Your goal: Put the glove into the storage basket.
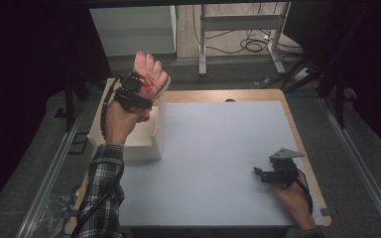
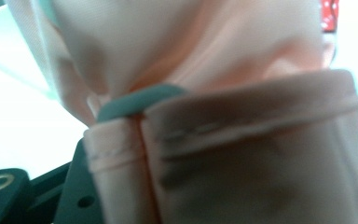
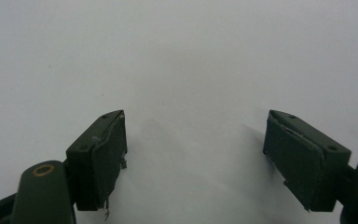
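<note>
Nearest the lens in the left gripper view is a pink fabric item [image 2: 223,140], pale peach with stitched hems, pressed so close that it blurs; a teal edge shows where two hemmed folds meet, and a scrap of red print sits at the 1 o'clock corner. The cloth bunches upward from between the black jaws, whose base shows at 7 o'clock, so the left gripper [image 1: 140,89] is clamped on the fabric.

In the high view that gripper is lifted at about 10 o'clock of the table, above the far edge of a white box [image 1: 144,141]. The pink fabric item [image 1: 151,69] stands up from it, glove-like with finger shapes and a red mark on it. The white box sits at the table's 9 o'clock edge, with a tall wall on its right side. A plaid sleeve [image 1: 101,193] runs from 7 o'clock up toward the raised hand.

The right gripper [image 1: 263,173] rests low over the pale blue table [image 1: 218,148] at about 4 o'clock, well apart from the box and the fabric, a grey three-cornered plate on top. In the right gripper view its jaws stand wide apart with nothing between them, only bare table surface beyond. Cables lie on the floor past the table at 12 o'clock.
</note>
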`<state>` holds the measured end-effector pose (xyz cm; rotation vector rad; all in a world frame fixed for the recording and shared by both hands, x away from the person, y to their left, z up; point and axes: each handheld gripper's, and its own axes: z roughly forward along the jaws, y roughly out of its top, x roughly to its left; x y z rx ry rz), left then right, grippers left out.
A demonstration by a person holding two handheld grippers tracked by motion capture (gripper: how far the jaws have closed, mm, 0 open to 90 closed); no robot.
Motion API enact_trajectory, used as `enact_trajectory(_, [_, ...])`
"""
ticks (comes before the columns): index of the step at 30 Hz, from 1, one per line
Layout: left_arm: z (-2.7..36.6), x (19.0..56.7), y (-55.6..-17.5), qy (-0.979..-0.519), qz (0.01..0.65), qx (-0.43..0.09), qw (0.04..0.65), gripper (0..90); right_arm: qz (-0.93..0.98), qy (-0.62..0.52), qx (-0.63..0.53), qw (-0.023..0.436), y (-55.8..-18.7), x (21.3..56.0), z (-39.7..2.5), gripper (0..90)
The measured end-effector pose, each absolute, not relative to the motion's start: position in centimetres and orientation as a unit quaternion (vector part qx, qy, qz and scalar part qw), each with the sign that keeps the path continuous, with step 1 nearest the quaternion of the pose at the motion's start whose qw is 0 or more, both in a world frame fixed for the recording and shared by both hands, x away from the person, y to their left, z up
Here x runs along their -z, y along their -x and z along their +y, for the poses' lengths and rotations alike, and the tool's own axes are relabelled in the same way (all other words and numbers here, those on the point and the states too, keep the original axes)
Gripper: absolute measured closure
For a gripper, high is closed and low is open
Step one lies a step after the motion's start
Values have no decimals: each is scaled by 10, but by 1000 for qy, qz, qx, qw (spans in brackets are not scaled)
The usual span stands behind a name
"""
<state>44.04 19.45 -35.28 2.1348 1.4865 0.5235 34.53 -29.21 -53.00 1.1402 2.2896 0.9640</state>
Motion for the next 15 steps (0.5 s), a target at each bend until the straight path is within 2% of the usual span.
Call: enact_trajectory(15, [226, 385, -443, -753, 586, -188, 232, 471, 820, -409, -345, 203, -345, 530, -292, 217])
